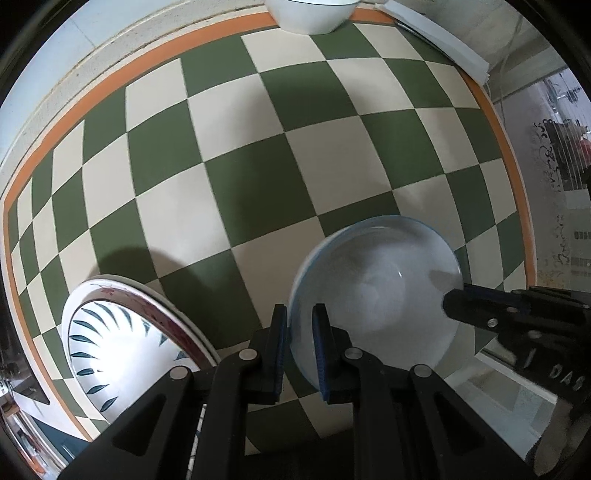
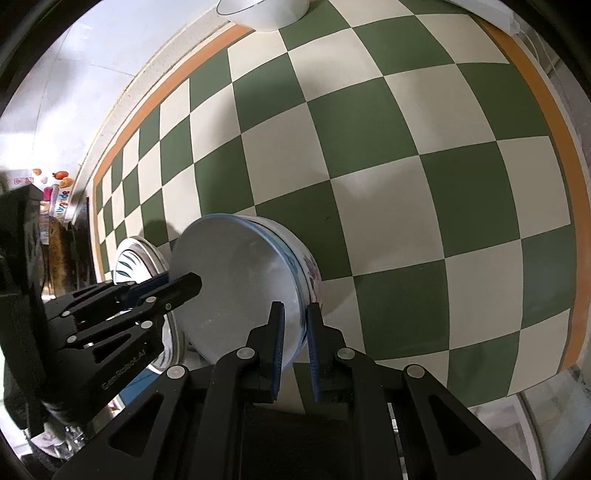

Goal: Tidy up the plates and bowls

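**Both tongs on one bowl, plates off to the left**

Bowl (image 1: 373, 295) between the two tongs, pale inside, blue line at the rim, flower print on its outer wall in the right wrist view. Left tongs (image 1: 300, 332) nearly closed, rim pinched between the blue pads, one pad inside and one outside the wall. Right tongs (image 2: 295, 332) the same, clamped on the opposite side of the rim. Bowl looks tipped, mouth turned toward the left tongs; whether its base touches the tablecloth (image 1: 258, 166) I cannot tell.

Just left of the left tongs: stack of plates (image 1: 122, 343), top one with dark leaf strokes, red-patterned rim under it. Bowl lies right of that stack, close by.

Far ahead of both tongs, at the cloth's far edge: second white bowl (image 1: 310, 14).

Judgement: the left tongs are nearer the plates; the far bowl is straight ahead for nesting.
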